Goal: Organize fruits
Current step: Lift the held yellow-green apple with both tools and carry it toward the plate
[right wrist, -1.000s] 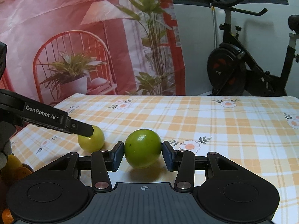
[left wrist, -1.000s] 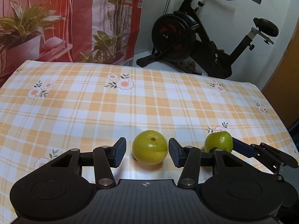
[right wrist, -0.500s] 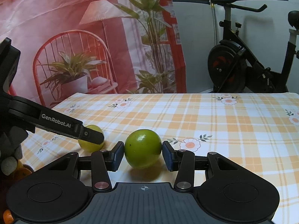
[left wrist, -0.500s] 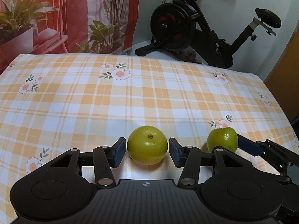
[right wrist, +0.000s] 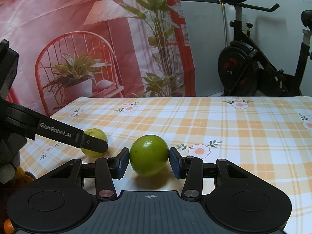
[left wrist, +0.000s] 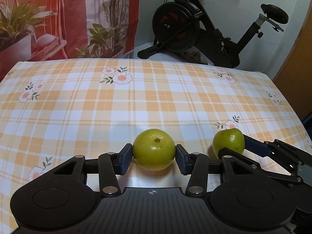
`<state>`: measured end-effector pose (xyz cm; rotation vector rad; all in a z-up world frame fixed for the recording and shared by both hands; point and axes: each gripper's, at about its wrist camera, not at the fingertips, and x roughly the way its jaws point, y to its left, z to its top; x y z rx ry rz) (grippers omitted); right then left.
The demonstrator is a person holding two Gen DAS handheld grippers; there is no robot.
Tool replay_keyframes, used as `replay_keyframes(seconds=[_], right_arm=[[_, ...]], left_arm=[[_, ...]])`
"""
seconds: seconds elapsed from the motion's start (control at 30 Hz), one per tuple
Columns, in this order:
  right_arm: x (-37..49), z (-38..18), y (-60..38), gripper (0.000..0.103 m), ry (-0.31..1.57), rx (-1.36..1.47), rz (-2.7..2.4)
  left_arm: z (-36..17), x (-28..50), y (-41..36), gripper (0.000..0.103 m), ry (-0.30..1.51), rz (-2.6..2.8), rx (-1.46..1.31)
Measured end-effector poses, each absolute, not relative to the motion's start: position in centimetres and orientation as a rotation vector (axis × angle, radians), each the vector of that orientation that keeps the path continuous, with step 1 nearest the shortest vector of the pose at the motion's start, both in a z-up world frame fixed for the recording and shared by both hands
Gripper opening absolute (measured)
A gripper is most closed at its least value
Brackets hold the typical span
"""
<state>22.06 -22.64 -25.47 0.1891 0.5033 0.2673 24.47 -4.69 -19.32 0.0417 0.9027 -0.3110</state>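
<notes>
A yellow-green round fruit point(left wrist: 154, 148) rests on the checked tablecloth point(left wrist: 136, 101), stem pit up. My left gripper point(left wrist: 154, 157) has its jaws closing on it, and both blue pads touch its sides. In the right wrist view one black finger point(right wrist: 91, 143) of that gripper crosses in front of the same fruit point(right wrist: 95, 133). A darker green fruit point(right wrist: 149, 154) sits on the cloth to its right. My right gripper point(right wrist: 149, 160) is shut on it, a pad against each side. The left wrist view also shows this green fruit point(left wrist: 228, 141) at the right.
Orange fruits point(right wrist: 21, 177) show at the lower left edge of the right wrist view, below the table edge. An exercise bike point(left wrist: 195, 27) and a printed red backdrop point(right wrist: 78, 39) stand beyond the table's far edge. Most of the cloth ahead is bare.
The left gripper's pads have drawn in until they touch the yellow-green fruit, and its view has tipped slightly downward. The right gripper and the green fruit have not moved.
</notes>
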Motion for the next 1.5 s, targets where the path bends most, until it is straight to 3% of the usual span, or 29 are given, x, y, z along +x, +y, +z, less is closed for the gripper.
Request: replay_keyframes(seconds=[0.6, 1.5], right_arm=[[21.2, -24.9, -22.0, 0.041, 0.511, 0.193, 0.276], [10.1, -19.8, -16.0, 0.041, 0.516, 0.181, 0.498]], left_arm=[[-15.3, 19.7, -3.2, 0.05, 0.816, -0.288, 0.079], [-12.6, 8.0, 2.4, 0.05, 0.759, -0.266, 0.001]])
